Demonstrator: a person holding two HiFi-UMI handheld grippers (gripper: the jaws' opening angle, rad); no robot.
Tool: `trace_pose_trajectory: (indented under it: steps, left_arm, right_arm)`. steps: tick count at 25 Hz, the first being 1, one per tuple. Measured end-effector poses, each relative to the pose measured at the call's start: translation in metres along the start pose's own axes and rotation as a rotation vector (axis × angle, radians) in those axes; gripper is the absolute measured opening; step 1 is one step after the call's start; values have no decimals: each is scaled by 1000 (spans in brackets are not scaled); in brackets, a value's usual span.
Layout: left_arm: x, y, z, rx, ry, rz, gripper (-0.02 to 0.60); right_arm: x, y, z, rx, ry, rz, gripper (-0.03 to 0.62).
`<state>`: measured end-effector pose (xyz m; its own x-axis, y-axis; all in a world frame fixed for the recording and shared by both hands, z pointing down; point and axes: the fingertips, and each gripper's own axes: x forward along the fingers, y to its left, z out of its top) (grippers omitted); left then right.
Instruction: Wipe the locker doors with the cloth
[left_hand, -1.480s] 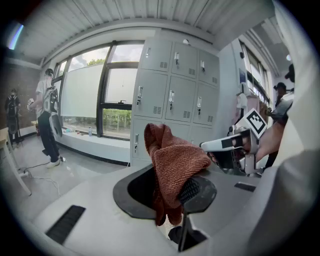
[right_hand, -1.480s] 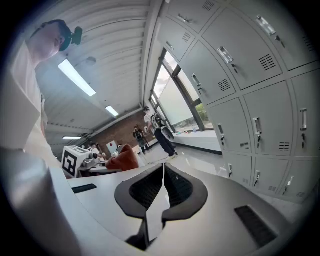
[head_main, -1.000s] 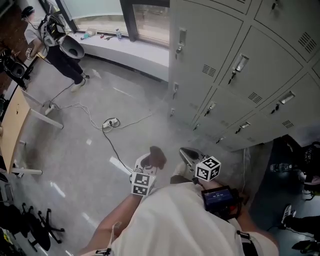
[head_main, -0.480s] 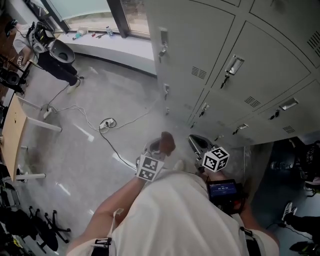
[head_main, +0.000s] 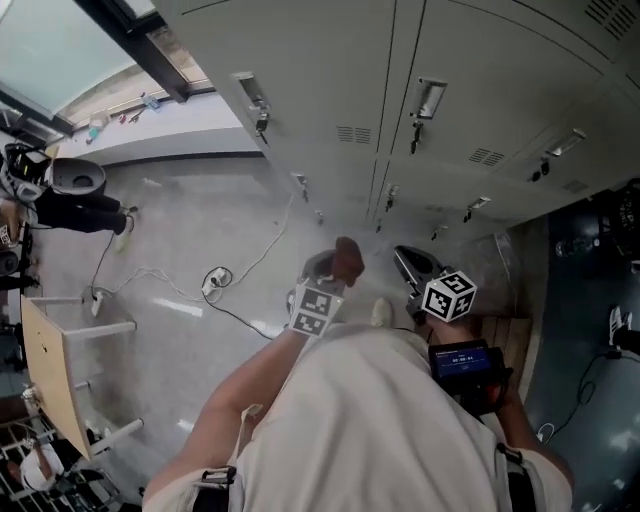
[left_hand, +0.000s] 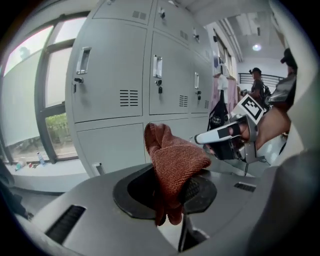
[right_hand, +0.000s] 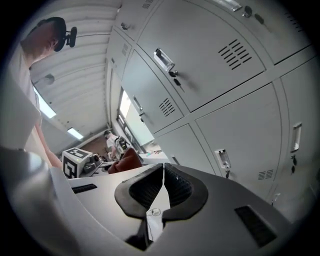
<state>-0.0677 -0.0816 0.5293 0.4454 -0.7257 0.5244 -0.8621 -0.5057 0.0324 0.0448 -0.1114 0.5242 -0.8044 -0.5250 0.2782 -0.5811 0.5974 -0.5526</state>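
Observation:
My left gripper (left_hand: 172, 192) is shut on a rust-red cloth (left_hand: 172, 160), which bunches up above the jaws. In the head view the cloth (head_main: 346, 259) shows as a dark red lump at the left gripper (head_main: 335, 270), a short way from the grey locker doors (head_main: 330, 90). My right gripper (right_hand: 163, 187) is shut with nothing between its jaws; in the head view the right gripper (head_main: 415, 268) is held beside the left one, pointing at the lower lockers. The locker doors (left_hand: 115, 75) fill the left gripper view, and the locker doors (right_hand: 210, 65) rise over the right gripper.
A cable (head_main: 215, 280) trails over the grey floor. A person (head_main: 60, 195) stands at far left by a window sill (head_main: 130, 110). A wooden desk edge (head_main: 55, 370) sits lower left. Clothes hang beyond the lockers (left_hand: 220, 100). Dark gear lies at right (head_main: 600, 230).
Both grippers have risen and come nearer the lockers, and the head view has swung up so the doors fill the top. The cloth stays held in the left gripper.

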Motion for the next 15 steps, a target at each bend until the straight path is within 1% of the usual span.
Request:
trace_pose_trajectory:
  steps: [3, 7, 9, 11, 13, 15]
  left_arm:
    - [21, 22, 5, 53, 12, -49, 80]
    - [54, 32, 18, 68, 1, -133, 80]
    - [70, 40, 25, 87, 2, -159, 80]
    - [91, 46, 32, 89, 10, -185, 80]
    - [116, 53, 41, 85, 21, -194, 80]
    - [140, 61, 54, 84, 27, -178, 80]
  right_arm:
    - [3, -2, -3, 44, -39, -87, 20]
    - [-5, -5, 0, 64, -91, -208, 20]
    - [-7, -3, 0, 86, -134, -260, 20]
    - [-14, 1, -5, 106, -166, -312, 20]
    - [-24, 4, -11, 119, -185, -365, 20]
    - [-36, 4, -16, 129, -198, -414, 20]
